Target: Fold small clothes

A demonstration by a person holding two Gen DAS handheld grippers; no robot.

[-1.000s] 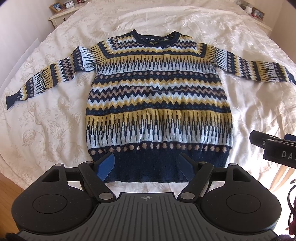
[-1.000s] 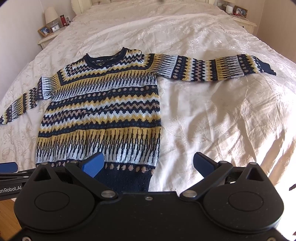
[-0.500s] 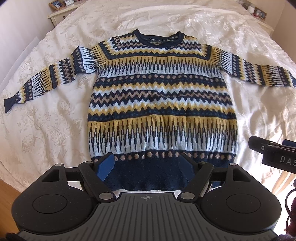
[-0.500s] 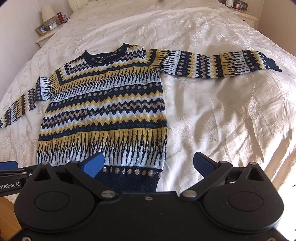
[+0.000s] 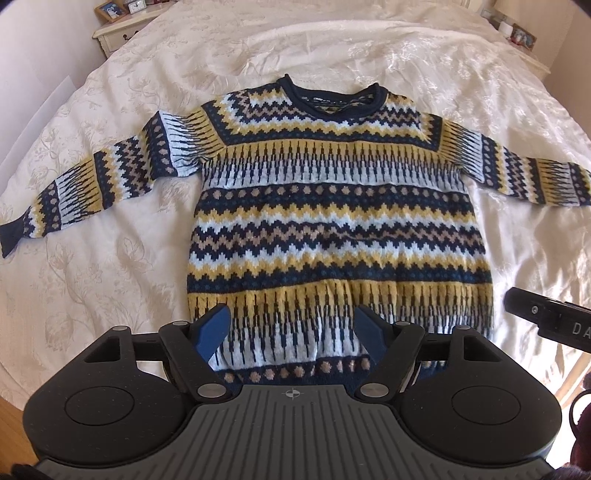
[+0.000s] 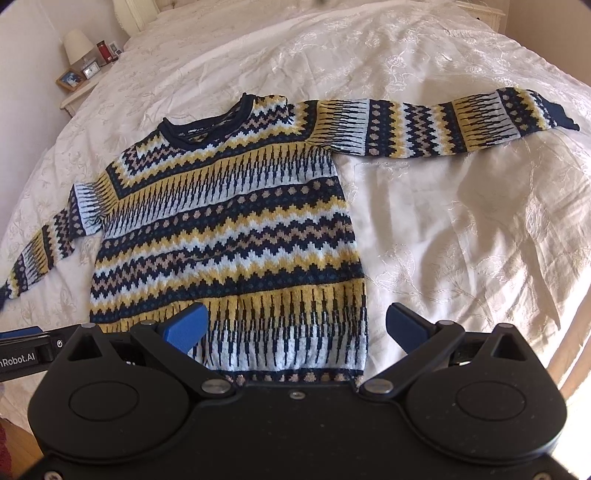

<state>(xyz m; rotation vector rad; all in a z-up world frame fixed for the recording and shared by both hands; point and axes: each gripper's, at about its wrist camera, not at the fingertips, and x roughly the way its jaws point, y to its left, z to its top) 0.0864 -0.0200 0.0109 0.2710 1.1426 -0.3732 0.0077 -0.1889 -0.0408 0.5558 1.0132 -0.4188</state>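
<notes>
A small knitted sweater [image 5: 332,221] in navy, yellow, pale blue and tan bands lies flat on the bed, front up, collar far, both sleeves spread out sideways. My left gripper [image 5: 293,328] is open, hovering over the lower middle of the sweater with nothing between its blue fingertips. My right gripper [image 6: 295,326] is also open over the sweater [image 6: 229,236], above its lower right corner; one fingertip sits over the knit and the other over bare bedspread. The hem is partly hidden behind both gripper bodies. The right sleeve [image 6: 443,125] stretches far to the right.
A cream embroidered bedspread [image 5: 92,258] covers the bed. A bedside table [image 5: 118,33] with picture frames stands at the far left, and a lamp [image 6: 77,46] sits on it. Another table [image 5: 524,44] stands far right. Wooden floor shows at the near left edge.
Both grippers have moved forward over the bed, so the sweater's navy hem has slid under their bodies. Both stay open. The sweater has not moved.
</notes>
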